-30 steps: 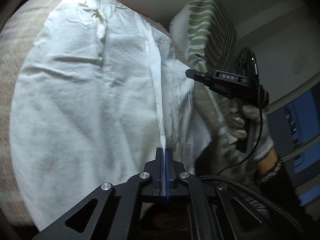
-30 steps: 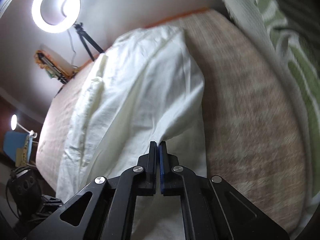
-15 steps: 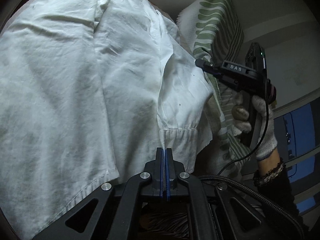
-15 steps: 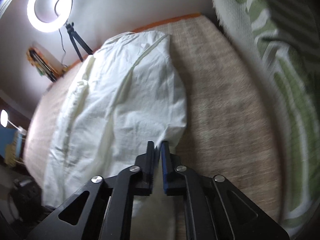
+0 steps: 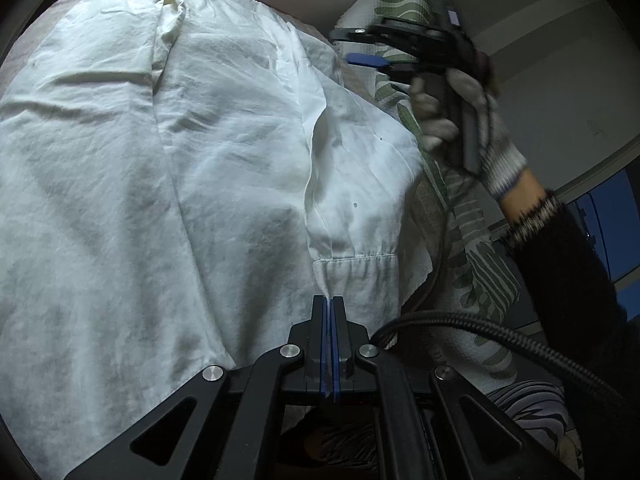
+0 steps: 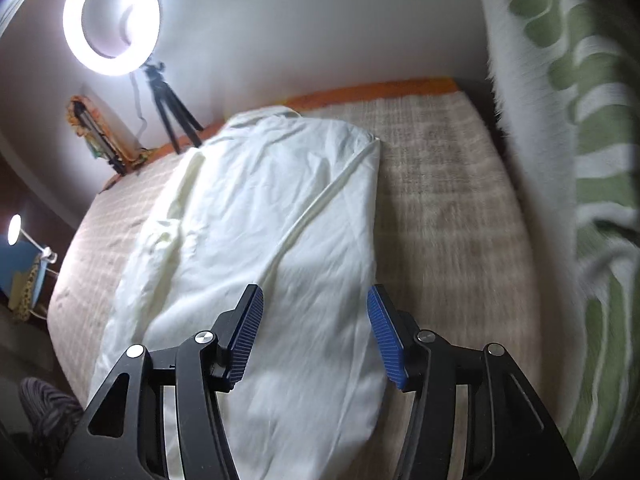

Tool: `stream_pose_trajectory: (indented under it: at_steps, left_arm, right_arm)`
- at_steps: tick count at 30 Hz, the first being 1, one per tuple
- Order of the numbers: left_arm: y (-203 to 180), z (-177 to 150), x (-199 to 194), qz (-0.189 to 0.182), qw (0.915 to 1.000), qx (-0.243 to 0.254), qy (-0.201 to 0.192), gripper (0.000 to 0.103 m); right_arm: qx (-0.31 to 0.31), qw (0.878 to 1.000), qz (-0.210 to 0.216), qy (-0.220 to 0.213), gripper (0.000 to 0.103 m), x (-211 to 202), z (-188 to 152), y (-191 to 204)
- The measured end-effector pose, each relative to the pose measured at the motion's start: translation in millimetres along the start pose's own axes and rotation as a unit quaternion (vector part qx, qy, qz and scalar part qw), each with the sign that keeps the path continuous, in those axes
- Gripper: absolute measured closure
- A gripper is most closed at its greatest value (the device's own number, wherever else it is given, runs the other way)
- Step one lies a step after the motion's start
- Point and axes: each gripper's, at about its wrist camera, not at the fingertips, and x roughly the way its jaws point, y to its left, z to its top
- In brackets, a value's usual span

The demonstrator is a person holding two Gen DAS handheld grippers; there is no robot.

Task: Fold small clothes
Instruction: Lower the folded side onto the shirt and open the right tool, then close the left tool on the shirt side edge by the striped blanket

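white garment [image 5: 200, 184] edges cut off, left tongs [image 5: 330, 300] pinching hem

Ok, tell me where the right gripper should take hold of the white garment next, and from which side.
Take the white garment at its free folded edge beside the bare mat, coming down from above on that side. The right gripper, jaws opening with nothing between them, hovers near there. The left gripper already pinches the gathered cuff, so a second hold belongs at that loose edge.
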Motion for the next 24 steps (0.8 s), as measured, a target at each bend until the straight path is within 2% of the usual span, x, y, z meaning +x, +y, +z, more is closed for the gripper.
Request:
stream_pose_trajectory:
  at_steps: [3, 4, 5, 6, 10, 13, 16, 19, 22, 24]
  left_arm:
    - [1, 5, 3, -0.009, 0.9999, -0.005, 0.005, 0.103]
    - [2, 7, 4, -0.013, 0.9998, -0.011, 0.008, 0.103]
    - [5, 8, 4, -0.018, 0.9997, -0.017, 0.009, 0.103]
    - [6, 9, 3, -0.021, 0.9995, -0.022, 0.010, 0.103]
    - [8, 10, 7, -0.027, 0.9991, -0.033, 0.005, 0.103]
    - [8, 10, 12, -0.023, 0.9993, -0.028, 0.004, 0.103]
    - [7, 8, 12, -0.020, 0.9996, -0.021, 0.005, 0.103]
    - [2, 8, 8, -0.005, 1.0000, -0.004, 0.001, 0.103]
    - [-6, 8, 2, 0.010, 0.9999, 0.008, -0.007, 0.103]
    - [-12, 8, -4, 0.018, 0.9995, 0.024, -0.012, 0.103]
  right_arm:
    - [-0.015, 0.999, -0.026, 0.028, 0.050, 32, 14, -4]
    - [-0.019, 0.999, -0.027, 0.031, 0.072, 37, 16, -5]
    - [-0.019, 0.999, -0.017, 0.039, 0.100, 43, 19, -5]
    - [-0.022, 0.999, -0.016, 0.043, 0.102, 46, 22, -4]
    - [-0.102, 0.992, -0.061, 0.032, 0.103, 44, 42, 11]
    - [-0.114, 0.991, -0.067, 0.034, 0.103, 49, 59, 10]
    - [-0.126, 0.987, -0.089, 0.053, 0.102, 65, 56, 7]
    - [-0.092, 0.989, -0.098, 0.058, 0.083, 59, 51, -2]
    - [-0.059, 0.991, -0.111, 0.039, 0.073, 27, 36, -11]
    - [-0.044, 0.994, -0.098, 0.021, 0.073, -3, 20, -13]
